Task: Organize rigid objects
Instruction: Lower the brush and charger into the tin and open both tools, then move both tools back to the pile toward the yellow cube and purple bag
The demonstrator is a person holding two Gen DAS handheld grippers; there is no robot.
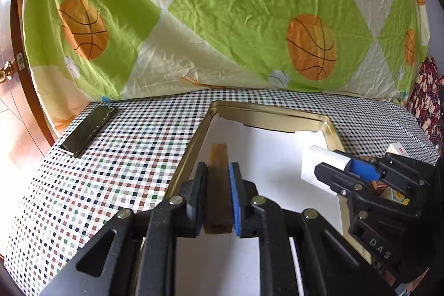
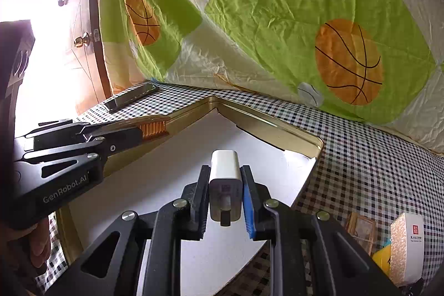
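A dark phone (image 1: pixel 88 129) lies flat near the far left corner of the checked tablecloth (image 1: pixel 116 171), close under the quilt (image 1: pixel 222 4) with green patches and basketballs that rises along the cloth's far edge. To its right a shallow gold tin tray (image 1: pixel 266 115), lined with white paper (image 1: pixel 263 151), sits on the cloth. The left gripper (image 1: pixel 217 174) is clamped on an amber-brown comb (image 1: pixel 219 182), held edge-on above the tray's left side, close to its left rim; in the right wrist view the comb's teeth (image 2: pixel 152 129) point down beside that rim. Further right, the right gripper (image 2: pixel 224 176) grips a white charger block (image 2: pixel 224 174) between its black and blue pads, above the white paper near the tray's right rim. At the cloth's near right edge stand a patterned white carton (image 2: pixel 406 246), a yellow item (image 2: pixel 383 260) and a brownish box (image 2: pixel 360 232), just beside one another.
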